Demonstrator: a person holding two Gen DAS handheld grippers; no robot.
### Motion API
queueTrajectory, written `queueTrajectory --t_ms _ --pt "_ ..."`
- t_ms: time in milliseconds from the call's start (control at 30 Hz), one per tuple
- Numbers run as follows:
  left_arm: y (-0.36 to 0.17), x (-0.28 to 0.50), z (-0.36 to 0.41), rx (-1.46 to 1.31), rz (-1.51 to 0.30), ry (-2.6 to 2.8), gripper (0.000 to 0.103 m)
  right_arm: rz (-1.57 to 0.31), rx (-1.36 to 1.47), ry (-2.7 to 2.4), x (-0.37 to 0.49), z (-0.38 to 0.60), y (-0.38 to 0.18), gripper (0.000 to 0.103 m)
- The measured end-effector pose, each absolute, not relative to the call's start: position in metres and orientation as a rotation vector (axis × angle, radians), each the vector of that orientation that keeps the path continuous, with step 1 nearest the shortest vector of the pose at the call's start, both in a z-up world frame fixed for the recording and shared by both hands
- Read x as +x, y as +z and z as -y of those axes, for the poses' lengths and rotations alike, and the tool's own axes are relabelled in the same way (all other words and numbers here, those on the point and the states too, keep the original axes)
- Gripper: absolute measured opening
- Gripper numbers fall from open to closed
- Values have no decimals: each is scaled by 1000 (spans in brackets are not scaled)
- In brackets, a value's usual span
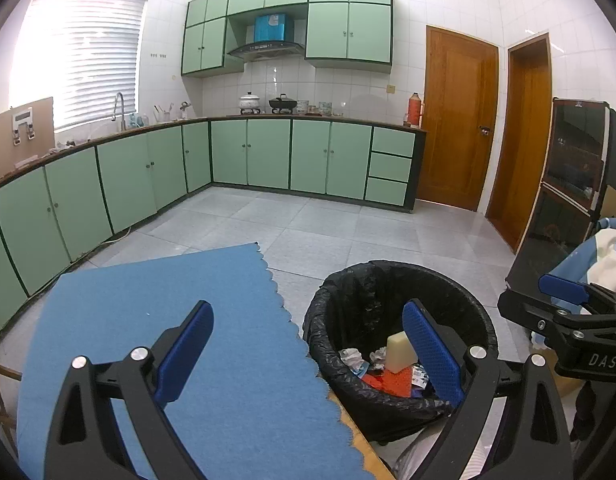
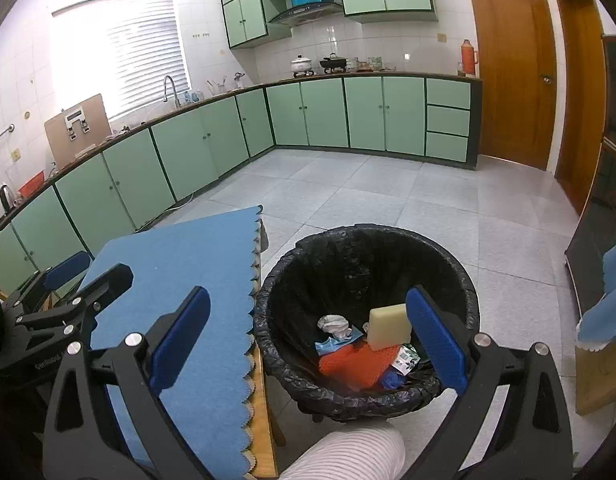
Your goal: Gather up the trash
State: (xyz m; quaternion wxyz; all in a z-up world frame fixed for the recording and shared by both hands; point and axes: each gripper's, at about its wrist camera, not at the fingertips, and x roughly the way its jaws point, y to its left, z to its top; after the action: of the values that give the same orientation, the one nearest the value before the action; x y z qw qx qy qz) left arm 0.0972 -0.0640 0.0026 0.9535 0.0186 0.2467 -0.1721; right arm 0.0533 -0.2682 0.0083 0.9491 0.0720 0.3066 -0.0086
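Blue felt cloth (image 1: 180, 320) with a scalloped edge covers the desk (image 2: 264, 432) beneath and ahead of the left gripper (image 1: 308, 344), whose jaws stand wide apart and hold nothing. Just past its right-hand finger, the black-lined trash bin (image 1: 395, 280) stands on the tiled floor, beside the desk's edge. The right gripper (image 2: 308, 332) hangs above the bin, its jaws also spread wide and empty; the bin's mouth lies under its right-hand finger, the cloth under the other. Inside the bin, a pale yellow sponge block (image 2: 387, 328) leans upright on an orange-red mesh cloth (image 2: 355, 364), with crumpled white paper (image 2: 333, 324) to its left and a small printed wrapper (image 2: 405, 358) just to its right. A striped sleeve (image 2: 347, 456) shows below the right jaws
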Motion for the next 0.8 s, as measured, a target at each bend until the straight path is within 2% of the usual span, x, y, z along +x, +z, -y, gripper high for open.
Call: queueTrajectory --t_ms 800 --pt "-1 98 64 40 -500 -346 94 -621 146 -17 55 266 8 96"
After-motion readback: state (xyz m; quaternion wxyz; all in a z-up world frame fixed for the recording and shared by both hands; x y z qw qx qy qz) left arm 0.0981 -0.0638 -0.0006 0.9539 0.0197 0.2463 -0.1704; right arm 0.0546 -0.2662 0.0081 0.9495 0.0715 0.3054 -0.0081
